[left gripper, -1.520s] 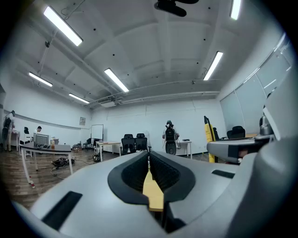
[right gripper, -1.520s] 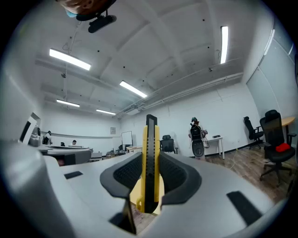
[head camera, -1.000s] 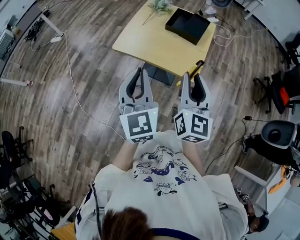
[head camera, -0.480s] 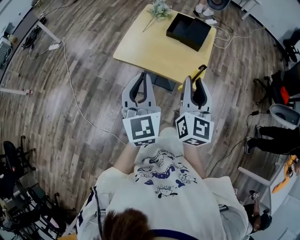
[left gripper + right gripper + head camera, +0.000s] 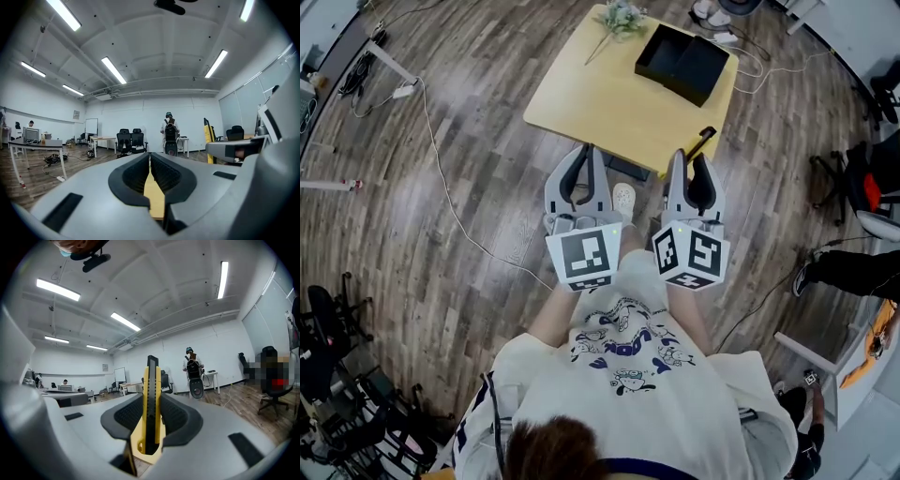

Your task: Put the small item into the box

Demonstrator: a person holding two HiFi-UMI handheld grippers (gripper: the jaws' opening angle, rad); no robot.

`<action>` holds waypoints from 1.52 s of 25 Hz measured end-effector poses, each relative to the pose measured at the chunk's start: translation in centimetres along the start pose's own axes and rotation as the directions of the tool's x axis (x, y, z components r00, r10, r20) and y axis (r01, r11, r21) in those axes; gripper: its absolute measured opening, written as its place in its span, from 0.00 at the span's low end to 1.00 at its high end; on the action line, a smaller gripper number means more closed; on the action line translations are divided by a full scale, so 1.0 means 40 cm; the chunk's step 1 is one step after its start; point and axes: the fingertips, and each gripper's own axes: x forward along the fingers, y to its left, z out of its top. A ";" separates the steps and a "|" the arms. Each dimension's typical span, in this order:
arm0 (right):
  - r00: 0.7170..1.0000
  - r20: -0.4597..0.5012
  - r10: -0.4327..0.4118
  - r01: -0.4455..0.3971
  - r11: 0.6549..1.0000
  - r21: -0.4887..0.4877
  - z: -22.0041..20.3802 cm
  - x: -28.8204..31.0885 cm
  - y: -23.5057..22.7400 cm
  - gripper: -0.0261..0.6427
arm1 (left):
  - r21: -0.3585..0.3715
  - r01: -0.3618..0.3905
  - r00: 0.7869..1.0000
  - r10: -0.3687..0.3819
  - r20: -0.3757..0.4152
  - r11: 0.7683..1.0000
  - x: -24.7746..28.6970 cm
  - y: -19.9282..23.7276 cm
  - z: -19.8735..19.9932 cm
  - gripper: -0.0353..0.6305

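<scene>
Looking down from the head view, a wooden floor (image 5: 469, 141) fills most of the room. A pale yellow surface (image 5: 600, 94) stands on it, far from the person (image 5: 628, 375), who wears a white printed shirt. On the far right part of the surface lies an open black box (image 5: 684, 64). Just left of it, at the far edge, lies a small bunch of flowers (image 5: 622, 17).

Both tools are held side by side in front of the person, near the close edge of the surface and well apart from the box. The left tool (image 5: 582, 153) has its jaws closed together, and nothing is between them. The right tool (image 5: 690, 161) is closed on a yellow and black utility knife (image 5: 705, 138). In the right gripper view the knife stands upright between the black pads (image 5: 176, 416) and sticks out past the jaw tips.
</scene>
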 end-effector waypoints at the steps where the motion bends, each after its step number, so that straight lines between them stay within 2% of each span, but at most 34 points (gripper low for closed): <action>1: 1.000 -0.002 0.000 0.000 1.000 0.001 -0.001 0.018 -0.004 0.23 | 0.000 -0.002 1.000 0.002 -0.002 1.000 0.016 0.003 -0.001 0.09; 8: 1.000 -0.020 0.012 -0.011 1.000 0.029 -0.005 0.180 -0.044 0.23 | 0.005 -0.024 1.000 0.024 -0.016 1.000 0.165 0.023 -0.003 0.09; 24: 0.996 -0.090 0.024 -0.017 0.997 0.081 0.021 0.643 -0.190 0.23 | 0.010 -0.066 0.996 0.066 -0.055 0.998 0.609 0.044 0.039 0.09; 31: 0.984 -0.179 -0.001 0.029 0.988 0.152 -0.033 0.809 -0.273 0.23 | 0.005 -0.049 0.990 0.050 -0.130 0.999 0.760 0.013 -0.013 0.09; 38: 0.958 -0.287 -0.019 0.077 0.978 0.192 -0.134 0.917 -0.325 0.23 | 0.002 -0.014 0.973 0.014 -0.230 1.000 0.859 -0.032 -0.108 0.09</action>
